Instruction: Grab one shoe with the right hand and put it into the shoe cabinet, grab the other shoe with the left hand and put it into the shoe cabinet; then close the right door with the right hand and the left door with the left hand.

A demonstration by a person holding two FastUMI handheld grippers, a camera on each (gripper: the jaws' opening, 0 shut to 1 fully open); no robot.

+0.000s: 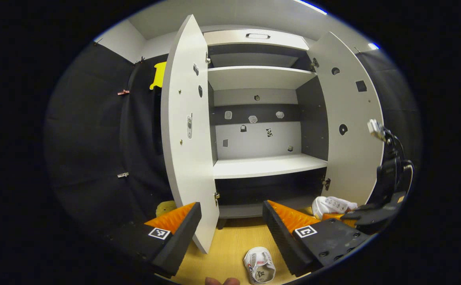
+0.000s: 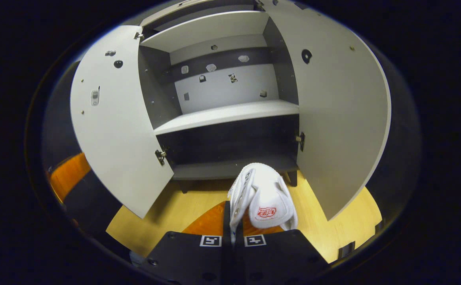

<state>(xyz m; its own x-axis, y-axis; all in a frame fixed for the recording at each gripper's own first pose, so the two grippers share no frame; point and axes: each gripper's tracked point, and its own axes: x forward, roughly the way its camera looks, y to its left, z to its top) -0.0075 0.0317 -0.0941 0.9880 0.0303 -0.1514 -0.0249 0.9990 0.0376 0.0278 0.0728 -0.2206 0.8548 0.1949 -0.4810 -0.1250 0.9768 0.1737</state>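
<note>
Pinched at its collar in the right tool (image 2: 232, 233), the white shoe (image 2: 264, 198) looks light and soft (left tool (image 1: 230, 225) spread).

In the right gripper view, the right claw (image 2: 232, 221) covers the lower part of the white shoe (image 2: 266, 196) it pinches, so its sole stays unseen. In the left gripper view, the other shoe (image 1: 259, 270) on the floor (image 1: 230, 245) is partly cut by the picture's edge. The small stickers (image 1: 253, 118) on the cabinet (image 1: 258, 134) back wall are too tiny to make out. The cabinet's bottom compartment is dark, its depth unclear.
</note>
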